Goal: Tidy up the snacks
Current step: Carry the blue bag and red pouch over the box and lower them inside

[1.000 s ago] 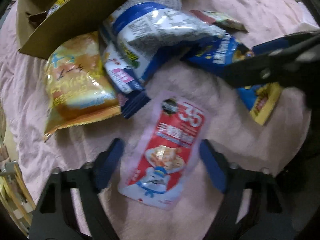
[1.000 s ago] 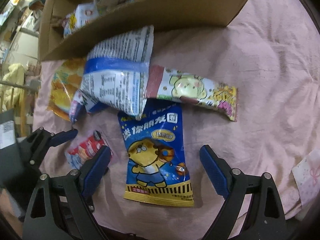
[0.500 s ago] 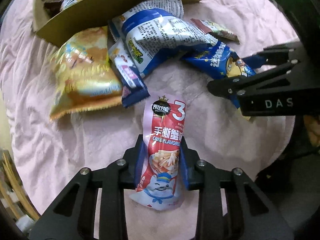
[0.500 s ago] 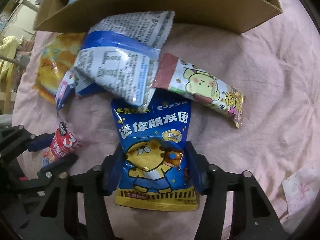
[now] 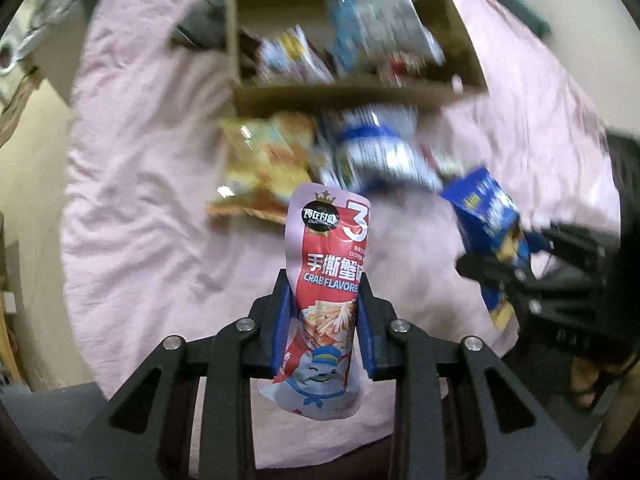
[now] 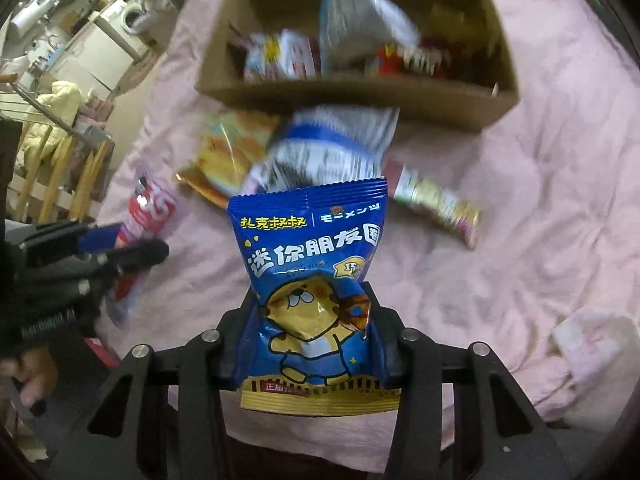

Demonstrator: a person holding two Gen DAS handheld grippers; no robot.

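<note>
My left gripper (image 5: 322, 288) is shut on a red and pink crab-flavoured snack pouch (image 5: 326, 256) and holds it up above the pink cloth. My right gripper (image 6: 310, 300) is shut on a blue bear snack bag (image 6: 310, 264), also lifted. The cardboard box (image 6: 360, 100) with several snacks inside stands ahead in both views; it also shows in the left wrist view (image 5: 352, 100). The right gripper with the blue bag (image 5: 488, 216) shows at the right of the left wrist view. The left gripper with the red pouch (image 6: 150, 208) shows at the left of the right wrist view.
On the pink cloth (image 6: 520, 200) in front of the box lie a yellow bag (image 6: 228, 152), a blue and white bag (image 6: 332, 148) and a long pink bar wrapper (image 6: 436, 204). A white cloth (image 6: 592, 344) lies at the right. Furniture stands beyond the left edge.
Both grippers have risen and pulled back with their snacks, which are now off the cloth. A second ago both were open around them; half a second ago they had closed.
</note>
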